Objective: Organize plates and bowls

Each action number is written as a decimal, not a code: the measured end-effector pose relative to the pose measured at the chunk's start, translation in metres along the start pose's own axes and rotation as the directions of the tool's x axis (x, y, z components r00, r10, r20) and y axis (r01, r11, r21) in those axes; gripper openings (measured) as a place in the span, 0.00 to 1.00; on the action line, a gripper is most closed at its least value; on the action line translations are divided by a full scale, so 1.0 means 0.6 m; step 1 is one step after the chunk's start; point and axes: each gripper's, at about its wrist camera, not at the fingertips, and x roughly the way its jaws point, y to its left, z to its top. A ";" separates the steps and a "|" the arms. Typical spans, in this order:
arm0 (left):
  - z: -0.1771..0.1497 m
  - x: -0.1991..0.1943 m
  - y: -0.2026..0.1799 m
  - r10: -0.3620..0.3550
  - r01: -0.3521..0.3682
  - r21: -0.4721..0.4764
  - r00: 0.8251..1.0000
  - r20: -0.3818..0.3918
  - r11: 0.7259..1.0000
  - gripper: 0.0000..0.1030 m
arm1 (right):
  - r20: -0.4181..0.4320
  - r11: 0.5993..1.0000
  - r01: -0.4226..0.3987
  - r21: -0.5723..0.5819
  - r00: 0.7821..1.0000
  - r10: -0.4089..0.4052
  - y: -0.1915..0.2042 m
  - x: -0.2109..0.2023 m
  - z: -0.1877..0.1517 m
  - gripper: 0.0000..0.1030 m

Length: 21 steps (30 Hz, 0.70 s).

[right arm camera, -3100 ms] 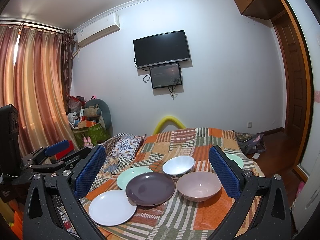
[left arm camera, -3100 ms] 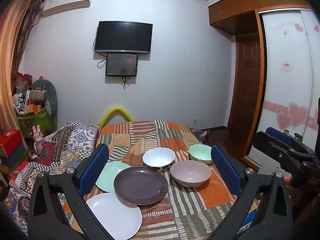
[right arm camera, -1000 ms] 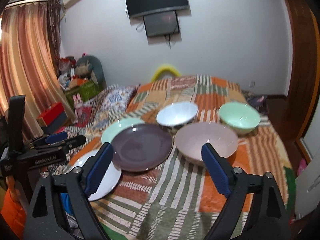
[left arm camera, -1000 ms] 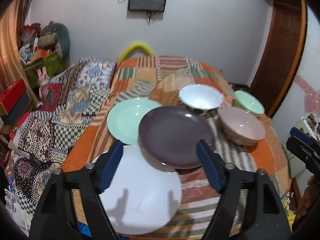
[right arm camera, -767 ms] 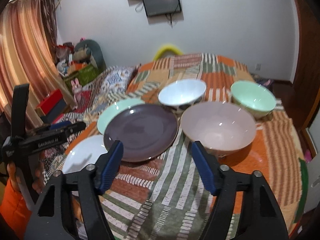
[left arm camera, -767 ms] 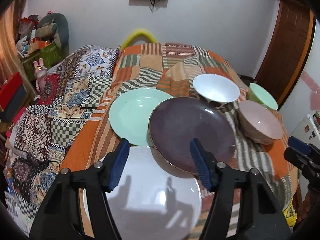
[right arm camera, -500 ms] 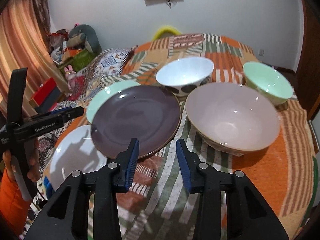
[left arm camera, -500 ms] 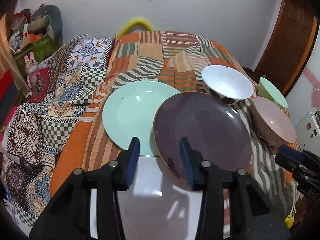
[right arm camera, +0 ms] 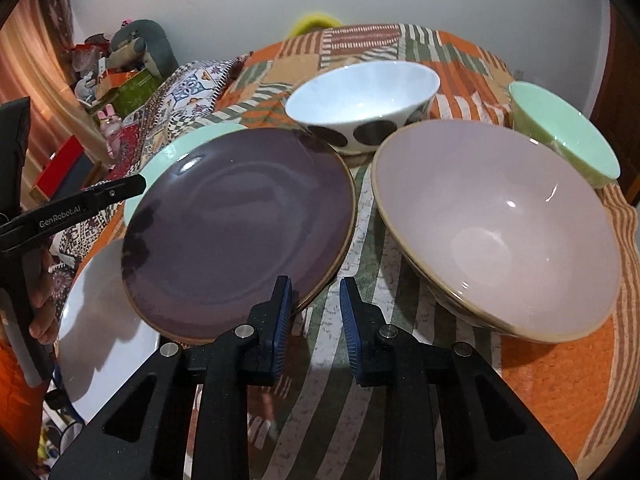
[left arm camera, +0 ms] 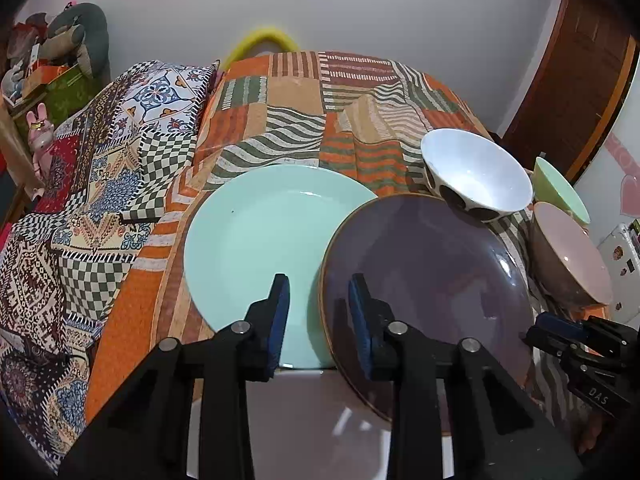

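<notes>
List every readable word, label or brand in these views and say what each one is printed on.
"GenRobot.AI": white lettering on the black arm of the left tongs, seen in the right wrist view.
"DAS": white lettering on the black body of the right tongs, at the edge of the left wrist view; any further letters are cut off.
Stickers on the white appliance at far right: too small to read.
No text shows on the plates or bowls.

Two wrist fisheyes, angled steeply down over the dishes on a patchwork-covered bed (left arm camera: 280, 92), close in.

Left view looking from the near-left edge across the mint plate (left arm camera: 256, 232); right view from further right, beside the pink bowl (right arm camera: 492, 224). Shared: purple plate (left arm camera: 424, 280), spotted white bowl (right arm camera: 360, 96), probably the same far wall.
</notes>
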 end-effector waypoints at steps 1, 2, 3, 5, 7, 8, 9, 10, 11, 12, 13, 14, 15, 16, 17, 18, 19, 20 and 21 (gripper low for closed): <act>0.001 0.004 0.001 -0.004 0.004 -0.002 1.000 -0.006 1.000 0.23 | -0.002 1.000 0.001 0.003 1.000 -0.001 -0.001 0.000 0.001 0.22; 0.002 0.008 0.002 -0.009 0.009 -0.005 1.000 -0.012 1.000 0.23 | -0.004 1.000 0.004 0.002 1.000 -0.004 0.000 0.001 0.003 0.22; 0.002 0.013 0.003 -0.015 0.014 -0.008 1.000 -0.018 1.000 0.21 | -0.006 1.000 0.007 0.001 1.000 -0.007 0.000 0.002 0.005 0.22; 0.001 0.018 0.004 -0.022 0.022 -0.010 0.999 -0.027 1.000 0.19 | -0.012 1.000 0.011 0.003 1.000 -0.011 0.002 0.006 0.010 0.22; 0.001 0.023 0.003 -0.034 0.033 -0.012 0.999 -0.034 0.999 0.16 | -0.024 1.000 0.012 0.009 1.000 -0.012 0.002 0.014 0.013 0.22; 0.000 0.024 0.002 -0.041 0.040 -0.015 0.998 -0.038 0.999 0.16 | -0.029 1.000 0.009 0.011 1.000 -0.009 0.002 0.018 0.015 0.22; 0.000 0.026 0.001 -0.048 0.048 -0.017 0.998 -0.042 0.999 0.15 | -0.035 1.000 0.012 0.018 0.999 -0.011 0.002 0.021 0.016 0.22; -0.001 0.028 0.001 -0.052 0.051 -0.015 0.998 -0.046 0.999 0.15 | -0.035 1.000 0.012 0.021 0.999 -0.011 0.002 0.022 0.017 0.22; -0.001 0.029 -0.001 -0.044 0.044 -0.011 0.998 -0.047 0.999 0.15 | -0.036 1.000 0.013 0.021 0.999 -0.012 0.003 0.023 0.018 0.22; -0.001 0.030 -0.002 -0.039 0.039 -0.006 0.998 -0.048 0.999 0.14 | -0.036 1.000 0.015 0.021 0.999 -0.014 0.003 0.024 0.019 0.22; -0.001 0.030 -0.003 -0.035 0.035 -0.004 0.998 -0.049 0.999 0.14 | -0.035 1.000 0.016 0.022 0.999 -0.015 0.003 0.024 0.019 0.22; -0.001 0.029 -0.003 -0.033 0.032 -0.005 0.998 -0.051 0.999 0.14 | -0.034 1.000 0.018 0.019 0.999 -0.017 0.004 0.024 0.019 0.22; -0.002 0.028 -0.003 -0.030 0.030 -0.006 0.998 -0.053 1.000 0.14 | -0.033 1.000 0.019 0.018 0.999 -0.018 0.004 0.023 0.019 0.22; -0.004 0.026 -0.003 -0.028 0.027 -0.008 0.998 -0.054 1.000 0.14 | -0.032 1.000 0.017 0.019 0.999 -0.016 0.004 0.022 0.019 0.22; -0.006 0.023 -0.003 -0.023 0.023 -0.009 0.998 -0.056 1.000 0.14 | -0.029 1.000 0.010 0.023 1.000 -0.009 0.003 0.019 0.019 0.22; -0.008 0.020 -0.004 -0.019 0.018 -0.007 0.998 -0.059 1.000 0.14 | -0.029 1.000 -0.001 0.031 1.000 0.002 0.001 0.017 0.018 0.22; -0.010 0.016 -0.005 -0.015 0.014 -0.007 0.998 -0.065 1.000 0.14 | -0.029 0.999 -0.010 0.040 1.000 0.011 -0.001 0.014 0.017 0.22; -0.012 0.012 -0.006 -0.012 0.011 -0.008 0.998 -0.068 1.000 0.14 | -0.030 0.999 -0.015 0.045 0.999 0.016 -0.001 0.013 0.016 0.22; -0.015 0.007 -0.008 -0.008 0.008 -0.007 0.997 -0.072 1.000 0.14 | -0.030 0.999 -0.017 0.047 0.999 0.019 0.000 0.011 0.016 0.22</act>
